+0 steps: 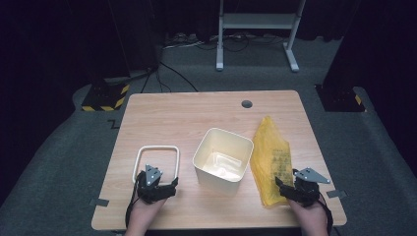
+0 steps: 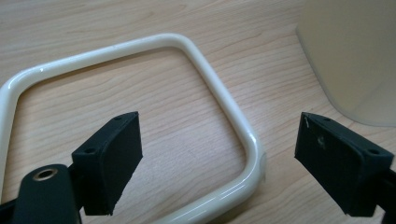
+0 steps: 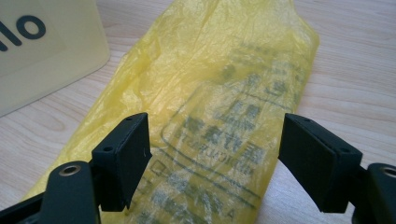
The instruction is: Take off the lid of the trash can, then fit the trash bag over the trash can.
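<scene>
- Your left gripper (image 1: pixel 156 186) hangs released over the cream rounded-square plastic ring (image 1: pixel 156 161), which lies flat near the bench's (image 1: pixel 187 110) front-left corner, off the cream square plastic bin (image 1: pixel 223 160) at mid-bench; lining it seems not yet begun.
- Your right gripper (image 1: pixel 291 191) gapes, ungripping, over the flat yellow printed plastic bag (image 1: pixel 271 157) along the right edge.

dark letters "lo" on the cream bin (image 3: pixel 44 51); the yellow bag's (image 3: pixel 219 93) print seems unreadable.
</scene>
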The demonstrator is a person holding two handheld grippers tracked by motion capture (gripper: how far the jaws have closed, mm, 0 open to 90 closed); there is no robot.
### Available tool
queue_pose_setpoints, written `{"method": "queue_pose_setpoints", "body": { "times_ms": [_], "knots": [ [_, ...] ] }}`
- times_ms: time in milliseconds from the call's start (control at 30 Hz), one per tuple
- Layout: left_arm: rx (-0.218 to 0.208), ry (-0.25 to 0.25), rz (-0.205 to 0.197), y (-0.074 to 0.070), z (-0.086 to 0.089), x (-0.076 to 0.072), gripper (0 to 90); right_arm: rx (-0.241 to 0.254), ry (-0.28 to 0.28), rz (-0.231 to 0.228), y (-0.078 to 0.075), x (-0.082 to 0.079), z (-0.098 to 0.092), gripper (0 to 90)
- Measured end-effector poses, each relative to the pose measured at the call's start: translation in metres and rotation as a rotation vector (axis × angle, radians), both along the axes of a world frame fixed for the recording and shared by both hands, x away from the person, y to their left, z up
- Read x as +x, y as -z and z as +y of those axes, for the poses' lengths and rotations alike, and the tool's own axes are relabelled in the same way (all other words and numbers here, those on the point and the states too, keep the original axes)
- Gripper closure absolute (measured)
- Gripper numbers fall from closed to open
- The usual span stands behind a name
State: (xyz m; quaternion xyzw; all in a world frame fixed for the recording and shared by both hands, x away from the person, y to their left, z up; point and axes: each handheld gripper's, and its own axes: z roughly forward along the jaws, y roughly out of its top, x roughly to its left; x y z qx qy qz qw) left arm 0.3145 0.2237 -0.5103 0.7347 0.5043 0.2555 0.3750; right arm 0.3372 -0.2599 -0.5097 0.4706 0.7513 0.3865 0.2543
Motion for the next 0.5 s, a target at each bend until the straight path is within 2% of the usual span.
{"method": "queue_pose_setpoints", "body": {
  "times_ms": [200,400,433,500],
  "knots": [
    [-0.019,-0.024,0.0,0.002,0.011,0.005,15.0,-0.025,-0.02,-0.029,0.0,0.002,0.004,23.0],
    [-0.016,-0.02,0.002,0.003,0.01,0.006,14.9,-0.01,0.016,-0.051,-0.002,0.004,0.002,20.2],
    [-0.031,-0.023,-0.001,0.003,0.01,0.008,15.0,-0.014,0.034,-0.058,-0.003,0.006,0.0,20.7],
    [-0.033,-0.022,-0.006,0.003,0.009,0.009,15.0,-0.029,0.04,-0.063,-0.004,0.007,0.0,22.3]
  ]
}}
